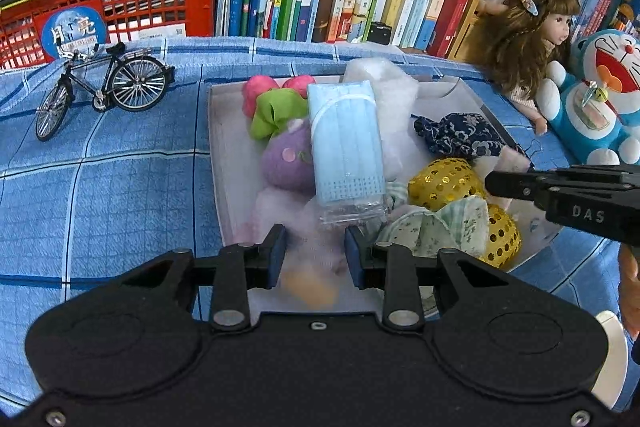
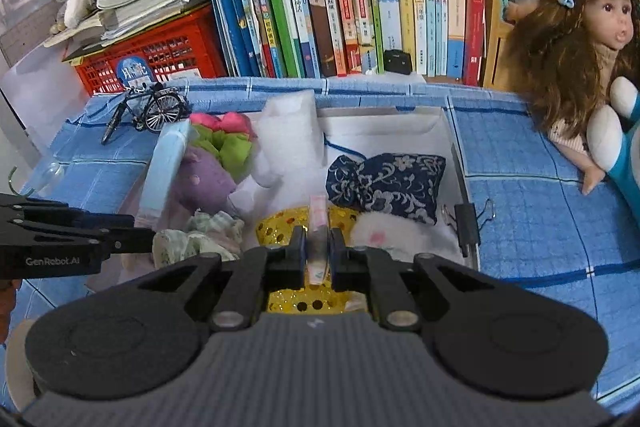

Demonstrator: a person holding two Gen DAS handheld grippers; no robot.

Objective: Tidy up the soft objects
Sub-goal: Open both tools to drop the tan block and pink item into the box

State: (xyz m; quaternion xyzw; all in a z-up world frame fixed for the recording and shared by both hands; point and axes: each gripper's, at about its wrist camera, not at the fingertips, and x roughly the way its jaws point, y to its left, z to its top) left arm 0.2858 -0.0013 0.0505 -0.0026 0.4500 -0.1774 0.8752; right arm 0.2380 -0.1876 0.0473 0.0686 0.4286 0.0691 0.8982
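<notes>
- Bookshelf behind, blue checked cloth [image 1: 120, 187] below, white tray [image 2: 448, 131] of soft things in the middle.
- My right gripper [image 2: 318, 247] pinches a thin clear packet [image 2: 319, 223] above the gold sequin pouch [image 2: 288, 225].
- My left gripper [image 1: 316, 255] stands parted, nothing between its pads, over white gauzy fabric just short of the mask pack [image 1: 346, 143].
- I judge we're mid-sort: next, set the packet down among the tray's contents without crushing neighbours.
</notes>
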